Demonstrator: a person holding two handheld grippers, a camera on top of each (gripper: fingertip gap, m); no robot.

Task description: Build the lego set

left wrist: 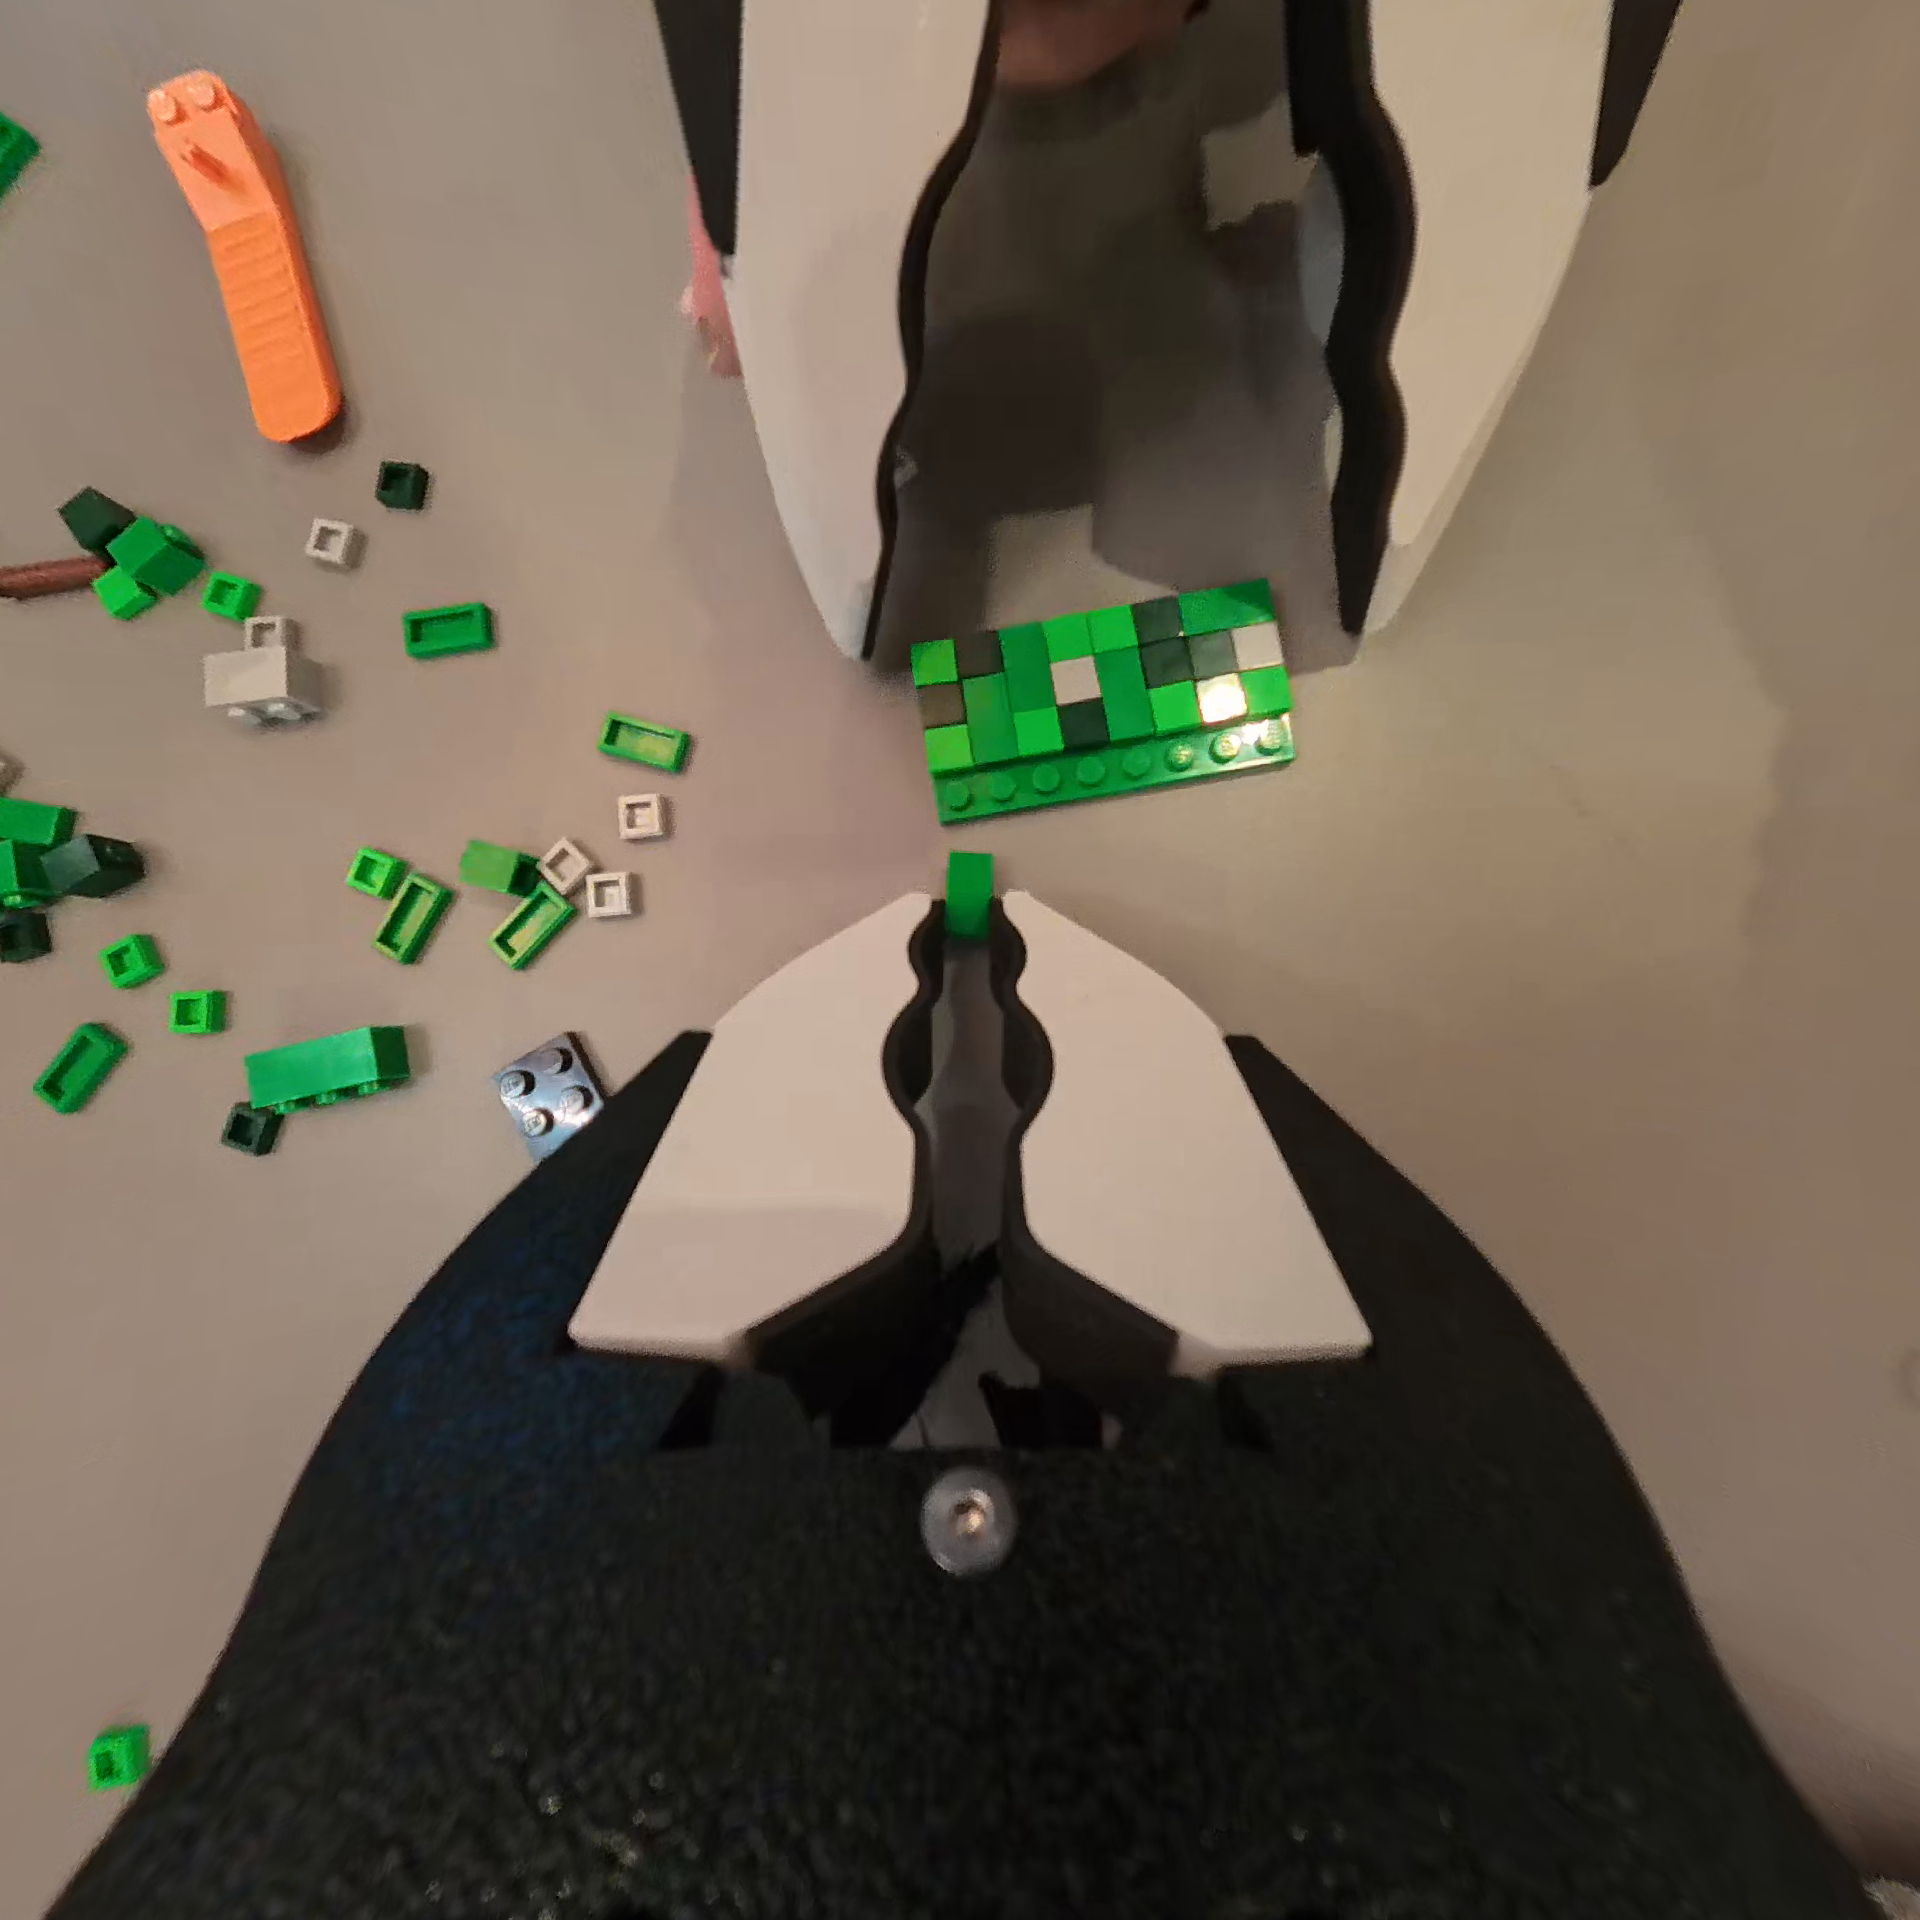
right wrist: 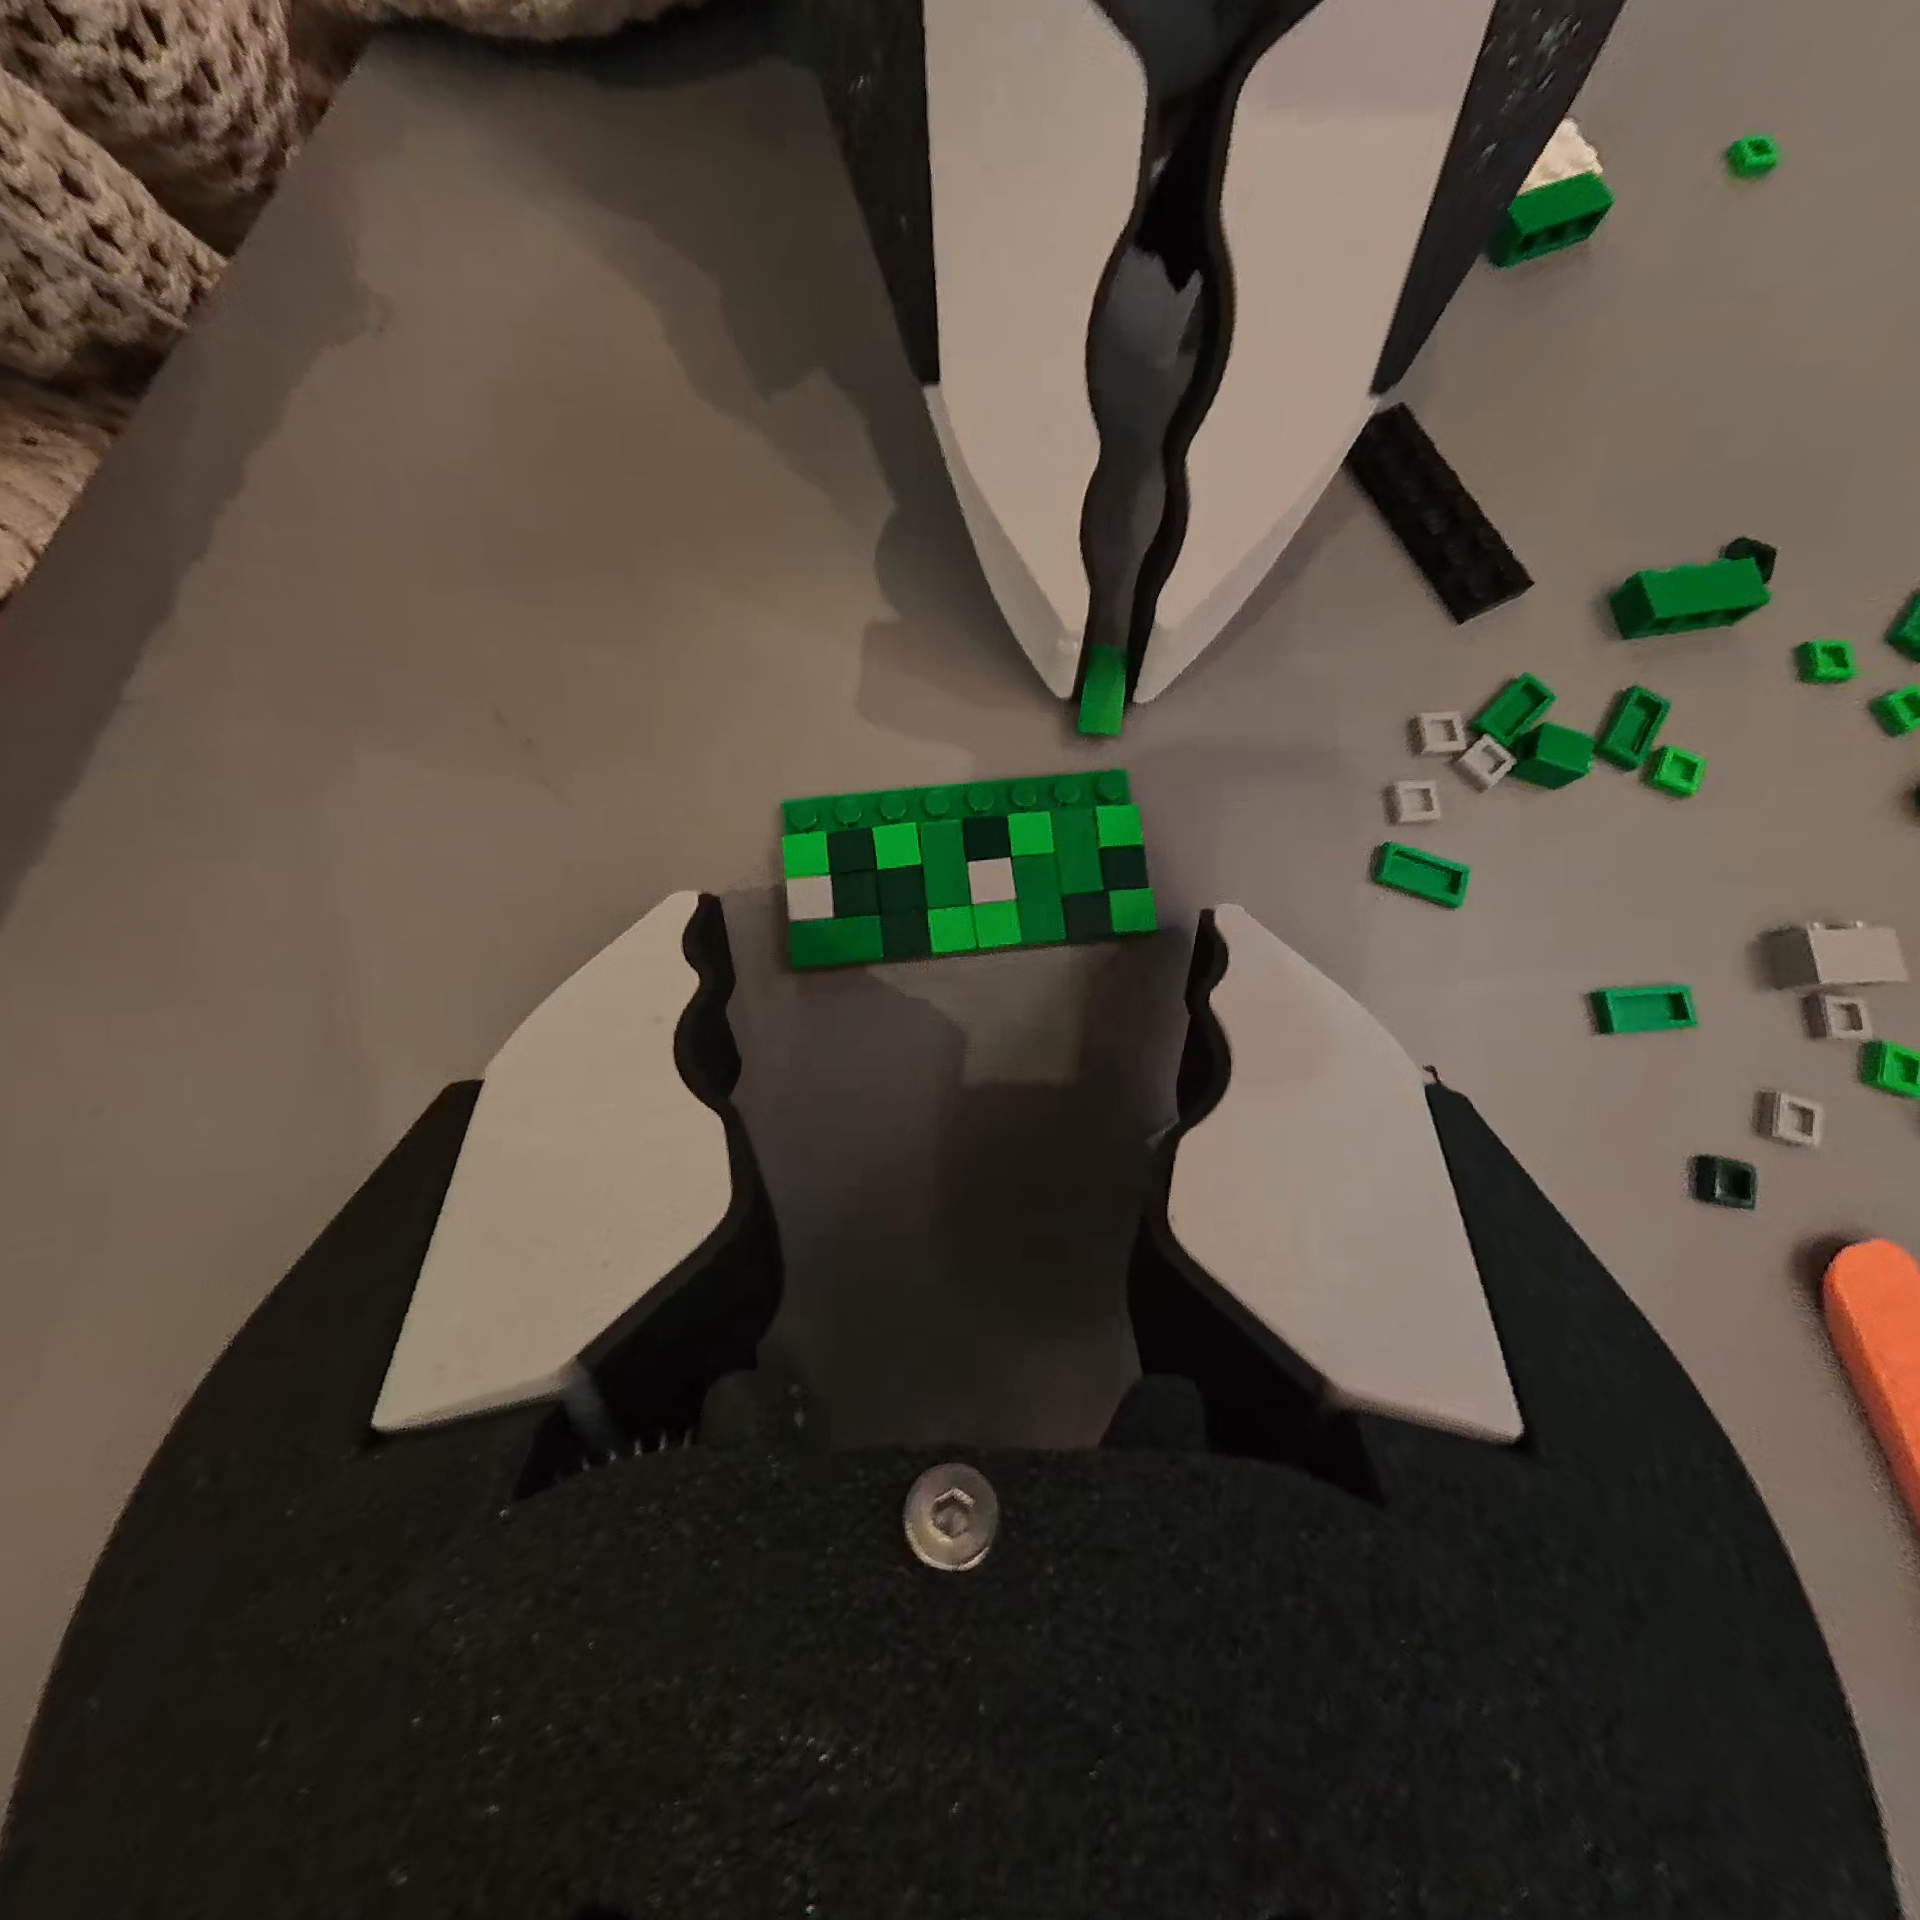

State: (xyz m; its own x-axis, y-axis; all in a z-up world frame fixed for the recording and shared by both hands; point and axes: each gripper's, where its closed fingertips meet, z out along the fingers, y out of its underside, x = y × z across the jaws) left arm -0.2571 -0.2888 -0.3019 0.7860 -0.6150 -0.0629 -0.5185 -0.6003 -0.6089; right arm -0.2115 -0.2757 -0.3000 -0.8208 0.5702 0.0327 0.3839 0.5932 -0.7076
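Note:
A green plate [left wrist: 1107, 701] tiled in light green, dark green and grey squares lies on the grey table, with one row of bare studs along its edge; it also shows in the right wrist view [right wrist: 966, 873]. My left gripper [left wrist: 971, 920] is shut on a small green tile [left wrist: 971, 891], held just short of the stud row; it shows from the other side too [right wrist: 1103, 698]. My right gripper [right wrist: 951, 920] is open and empty, its fingers either side of the plate's tiled edge; its fingertips [left wrist: 852, 613] show in the left wrist view.
Loose green, dark green and grey pieces [left wrist: 416, 914] lie scattered left of the plate, with an orange brick separator [left wrist: 255, 260], a grey 2x2 plate [left wrist: 549, 1091] and a black plate [right wrist: 1439, 514]. A crocheted fabric [right wrist: 94, 187] lies off the table's far left. My hands' fingertips stand some 6 cm from each other.

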